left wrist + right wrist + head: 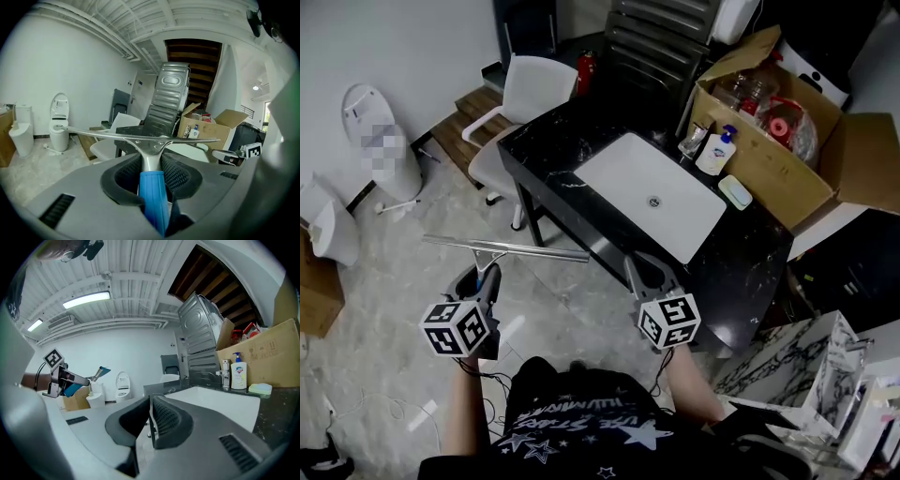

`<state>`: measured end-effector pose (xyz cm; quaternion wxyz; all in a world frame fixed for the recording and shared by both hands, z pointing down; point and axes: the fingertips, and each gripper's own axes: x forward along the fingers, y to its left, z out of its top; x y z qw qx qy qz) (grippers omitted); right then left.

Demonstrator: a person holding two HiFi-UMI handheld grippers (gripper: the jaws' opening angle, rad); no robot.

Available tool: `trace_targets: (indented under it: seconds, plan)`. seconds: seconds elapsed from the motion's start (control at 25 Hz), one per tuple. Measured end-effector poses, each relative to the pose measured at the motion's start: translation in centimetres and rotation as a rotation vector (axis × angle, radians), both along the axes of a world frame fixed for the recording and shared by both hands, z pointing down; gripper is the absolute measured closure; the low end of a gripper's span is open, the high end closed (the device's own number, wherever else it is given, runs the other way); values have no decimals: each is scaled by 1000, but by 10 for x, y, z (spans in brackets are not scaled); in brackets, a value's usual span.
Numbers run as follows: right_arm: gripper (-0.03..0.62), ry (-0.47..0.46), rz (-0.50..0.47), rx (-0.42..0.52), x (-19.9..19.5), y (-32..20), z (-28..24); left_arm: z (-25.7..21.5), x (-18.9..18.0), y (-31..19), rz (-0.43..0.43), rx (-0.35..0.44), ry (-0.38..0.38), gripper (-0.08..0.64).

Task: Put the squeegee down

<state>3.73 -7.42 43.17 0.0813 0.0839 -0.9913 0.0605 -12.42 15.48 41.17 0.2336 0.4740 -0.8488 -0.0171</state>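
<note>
A squeegee with a long metal blade and a blue handle is held over the floor, left of the black counter. My left gripper is shut on that handle, and the blade lies level across its view. The right gripper hangs just before the counter's near edge, its pads pressed together with nothing between them. In the right gripper view the left gripper and the squeegee show at far left, and the white sink lies ahead.
The black marble counter carries a white sink, a tap, a soap bottle and a soap dish. An open cardboard box stands behind it. A white chair, toilets and a brown box stand at left.
</note>
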Motion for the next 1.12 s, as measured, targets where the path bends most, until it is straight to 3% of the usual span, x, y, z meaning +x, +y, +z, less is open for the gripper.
trace_targets:
  seconds: [0.56,1.12]
  plan:
    - [537,12,131,-4,-51,-63,14,5,-92,-93,127,11,-7,423]
    - [537,46,409,-1,-157,-166,14,12,-249,-259,414,-8,9,423]
